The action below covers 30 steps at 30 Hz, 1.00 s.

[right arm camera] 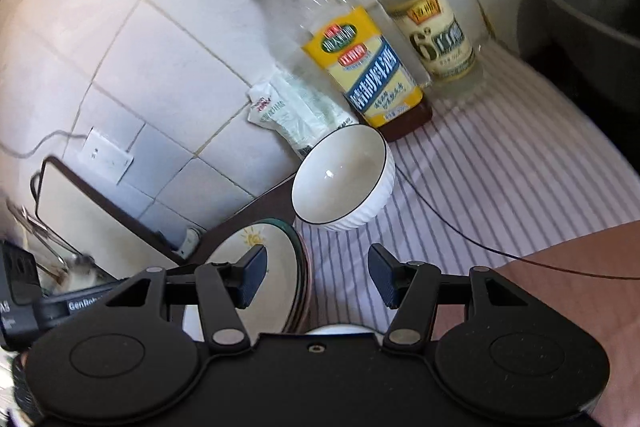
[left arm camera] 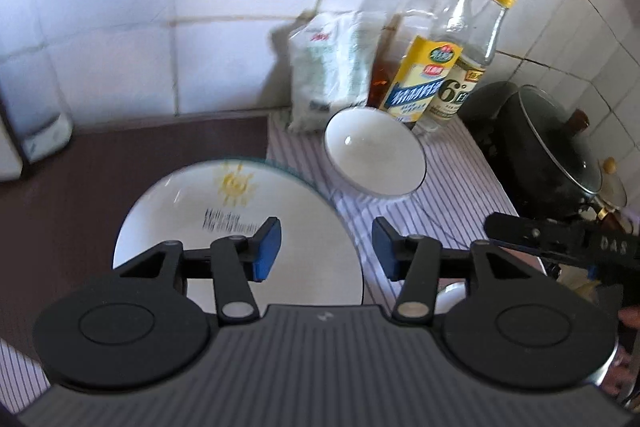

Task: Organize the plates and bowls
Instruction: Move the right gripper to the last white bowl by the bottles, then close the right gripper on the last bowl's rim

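Stack of plates [right arm camera: 260, 279] with a sun motif on the dark counter [left arm camera: 60, 195] beside the striped cloth [right arm camera: 500, 167], white bowl [left arm camera: 374, 151] on the cloth before bottles [right arm camera: 360, 59], left gripper [left arm camera: 326, 251] and right gripper [right arm camera: 316, 273] both parted, holding nothing

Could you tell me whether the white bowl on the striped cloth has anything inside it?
No, the white bowl shows only its bare glazed inside.
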Tool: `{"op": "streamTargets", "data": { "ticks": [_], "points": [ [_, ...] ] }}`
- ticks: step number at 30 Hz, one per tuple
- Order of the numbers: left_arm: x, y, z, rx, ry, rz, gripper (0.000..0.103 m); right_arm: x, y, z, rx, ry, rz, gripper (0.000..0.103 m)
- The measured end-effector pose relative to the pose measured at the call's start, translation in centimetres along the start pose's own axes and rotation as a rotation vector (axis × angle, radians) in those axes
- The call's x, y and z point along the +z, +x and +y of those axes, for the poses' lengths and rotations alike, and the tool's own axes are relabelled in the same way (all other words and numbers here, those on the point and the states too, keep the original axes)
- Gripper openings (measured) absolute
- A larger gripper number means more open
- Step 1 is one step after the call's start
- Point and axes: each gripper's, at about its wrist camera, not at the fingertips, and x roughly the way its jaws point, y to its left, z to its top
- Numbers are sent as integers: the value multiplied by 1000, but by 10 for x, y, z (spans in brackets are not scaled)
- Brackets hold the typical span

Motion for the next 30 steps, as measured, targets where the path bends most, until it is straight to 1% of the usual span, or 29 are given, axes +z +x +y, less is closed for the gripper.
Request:
{"op": "streamTargets", "data": {
  "ticks": [3, 5, 7, 8, 9, 11, 12, 13, 14, 15, 17, 19, 20, 22, 23, 24, 25, 26, 27, 28, 30],
  "points": [
    [17, 15, -3, -27, 30, -11, 55, 17, 15, -6, 7, 45, 44, 62],
    [29, 32, -3, -72, 48, -10, 59, 26, 26, -11, -20, 70, 67, 62],
    [40, 50, 0, -73, 48, 18, 59, 31, 35, -18, -44, 116, 70, 63],
    [45, 60, 2, -73, 40, 38, 59, 33, 40, -22, -39, 141, 74, 63],
    [49, 67, 4, -78, 34, 41, 59, 34, 45, -25, -29, 164, 79, 63],
    [56, 79, 5, -62, 53, 36, 59, 38, 55, -29, -33, 200, 89, 63],
    [59, 85, 3, -34, 75, 26, 59, 40, 60, -31, -49, 212, 95, 63],
    [63, 89, 0, 27, 104, 2, 59, 42, 65, -32, -71, 223, 98, 63],
    [64, 92, -3, 65, 121, -13, 59, 43, 70, -33, -79, 228, 95, 63],
    [67, 95, -7, 78, 143, -19, 59, 45, 75, -34, -76, 230, 96, 63],
    [72, 102, -13, 67, 176, -12, 62, 46, 86, -36, -68, 230, 115, 63],
    [75, 111, -17, 62, 198, -7, 63, 47, 96, -36, -85, 217, 121, 63],
    [76, 118, -19, 64, 209, 7, 63, 48, 100, -36, -92, 210, 121, 63],
    [77, 134, -20, 68, 219, 50, 63, 50, 107, -40, -106, 210, 124, 60],
    [77, 143, -20, 72, 222, 77, 63, 50, 110, -42, -115, 216, 126, 56],
    [76, 153, -21, 93, 228, 119, 63, 50, 113, -45, -126, 226, 126, 55],
    [75, 157, -20, 121, 230, 139, 63, 50, 116, -50, -141, 244, 128, 53],
    [73, 160, -21, 130, 236, 137, 63, 50, 118, -52, -153, 254, 128, 47],
    [72, 163, -21, 124, 242, 138, 63, 49, 120, -55, -165, 250, 128, 44],
    [71, 164, -20, 117, 236, 146, 61, 48, 121, -57, -164, 250, 125, 44],
    [68, 166, -17, 106, 205, 163, 52, 45, 121, -62, -127, 266, 122, 31]
  ]
}}
